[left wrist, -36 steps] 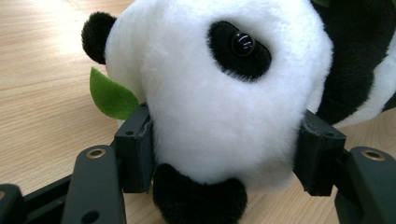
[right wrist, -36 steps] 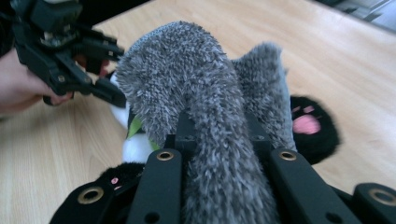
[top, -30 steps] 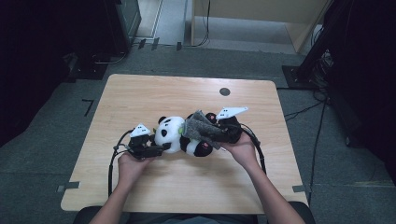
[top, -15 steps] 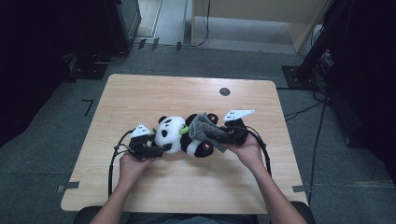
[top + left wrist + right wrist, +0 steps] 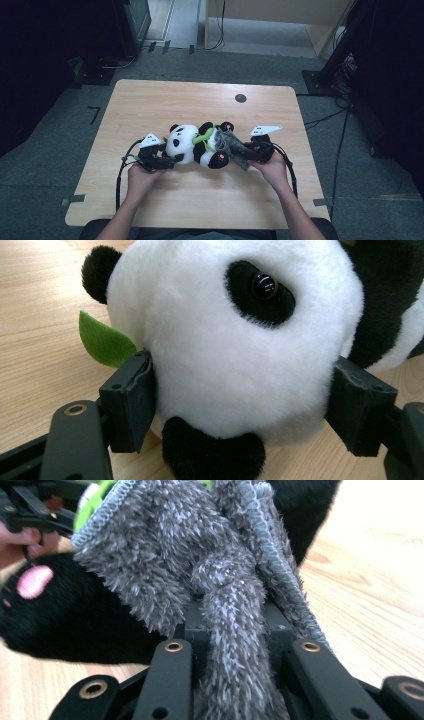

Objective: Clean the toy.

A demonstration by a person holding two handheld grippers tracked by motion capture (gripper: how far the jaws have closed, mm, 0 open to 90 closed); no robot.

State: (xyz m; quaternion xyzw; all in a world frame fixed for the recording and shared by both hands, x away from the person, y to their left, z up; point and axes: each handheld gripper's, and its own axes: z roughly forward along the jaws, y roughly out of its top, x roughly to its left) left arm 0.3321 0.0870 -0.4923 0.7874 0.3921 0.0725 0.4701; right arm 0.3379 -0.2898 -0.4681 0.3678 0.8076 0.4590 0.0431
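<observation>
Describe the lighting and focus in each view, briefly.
High view: table evenly lit, surroundings dark, slightly soft. Left gripper view: panda toy sharp, bright, its eye showing a small glint. Right gripper view: grey cloth sharp; table beyond is overexposed and blurred.

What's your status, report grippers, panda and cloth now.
Left gripper clamped on plush panda head. Right gripper shut on grey cloth, draped against panda's body. Both mid-table; nothing in the way.

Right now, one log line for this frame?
left gripper: shut on panda head | right gripper: shut on cloth | cloth: grey, draped on panda body | panda: lying on table
</observation>
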